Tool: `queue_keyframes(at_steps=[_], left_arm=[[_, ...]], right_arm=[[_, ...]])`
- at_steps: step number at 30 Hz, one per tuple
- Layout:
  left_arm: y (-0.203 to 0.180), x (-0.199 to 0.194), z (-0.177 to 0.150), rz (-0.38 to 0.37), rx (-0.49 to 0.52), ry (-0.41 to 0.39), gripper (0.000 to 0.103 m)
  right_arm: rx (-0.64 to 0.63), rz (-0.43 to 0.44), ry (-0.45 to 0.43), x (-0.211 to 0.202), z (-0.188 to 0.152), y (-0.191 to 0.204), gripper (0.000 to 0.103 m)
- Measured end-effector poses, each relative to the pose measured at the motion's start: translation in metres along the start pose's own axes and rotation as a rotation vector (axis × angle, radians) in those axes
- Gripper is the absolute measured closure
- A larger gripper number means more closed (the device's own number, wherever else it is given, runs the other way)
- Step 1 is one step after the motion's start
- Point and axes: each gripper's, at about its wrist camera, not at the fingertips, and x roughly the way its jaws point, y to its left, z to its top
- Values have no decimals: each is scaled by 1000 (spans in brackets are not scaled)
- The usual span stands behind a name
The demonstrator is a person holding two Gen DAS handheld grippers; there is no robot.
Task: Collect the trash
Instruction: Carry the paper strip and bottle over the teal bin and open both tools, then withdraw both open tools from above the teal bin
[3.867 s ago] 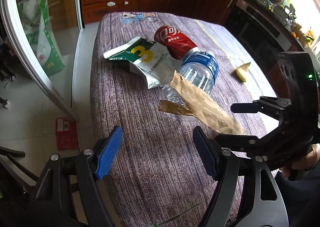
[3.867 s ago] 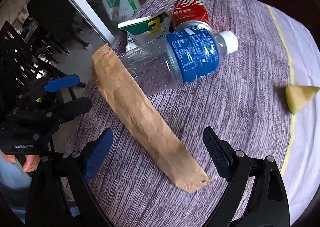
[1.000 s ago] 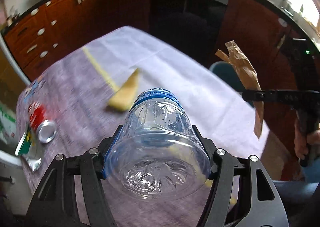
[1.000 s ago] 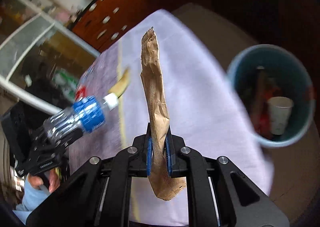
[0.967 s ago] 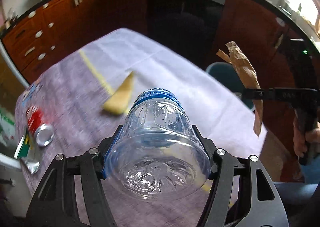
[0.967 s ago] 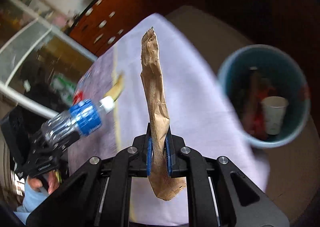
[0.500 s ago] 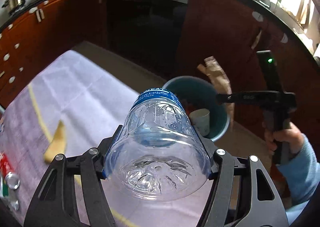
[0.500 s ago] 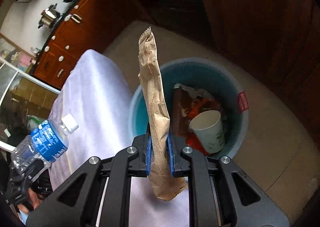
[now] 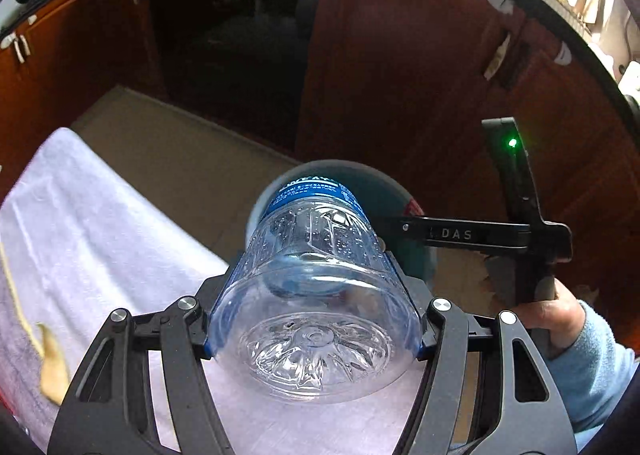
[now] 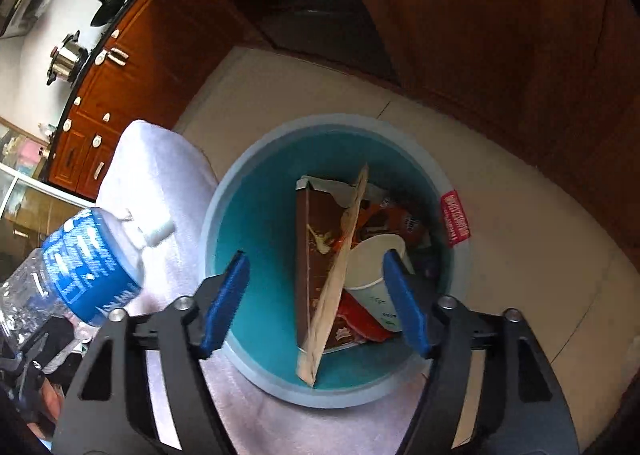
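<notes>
My left gripper (image 9: pixel 314 329) is shut on a clear plastic bottle (image 9: pixel 316 295) with a blue label, held base toward the camera; the same bottle (image 10: pixel 80 259) shows at the left of the right wrist view. Behind it a teal bin (image 9: pixel 416 255) stands on the floor, mostly hidden. My right gripper (image 10: pixel 316 301) hangs over that bin (image 10: pixel 256 215) with its jaws opening. The brown paper bag (image 10: pixel 334 283) has left the pads and stands loose, on edge, inside the bin. A paper cup (image 10: pixel 372 271) and wrappers lie there too.
The table's pale cloth (image 9: pixel 104 223) ends right beside the bin. A yellow scrap (image 9: pixel 52 371) lies on it at the left. Dark wooden cabinets (image 9: pixel 400 75) and an oven (image 9: pixel 236 39) close off the far side. Beige floor (image 10: pixel 520 255) surrounds the bin.
The right gripper's jaws have spread and the paper bag has dropped into the bin. Both grippers have swung from the table toward the bin, the left one still carrying the bottle.
</notes>
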Motion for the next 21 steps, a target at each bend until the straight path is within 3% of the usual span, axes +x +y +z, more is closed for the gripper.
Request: queue_keyframes(at_steps=[12, 21], left_arm=[[-10, 34, 3, -40, 14, 44, 37], [-5, 73, 4, -69, 2, 120, 36]], right_arm=[[58, -8, 12, -9, 0, -14, 20], [28, -46, -41, -35, 5, -7, 18]])
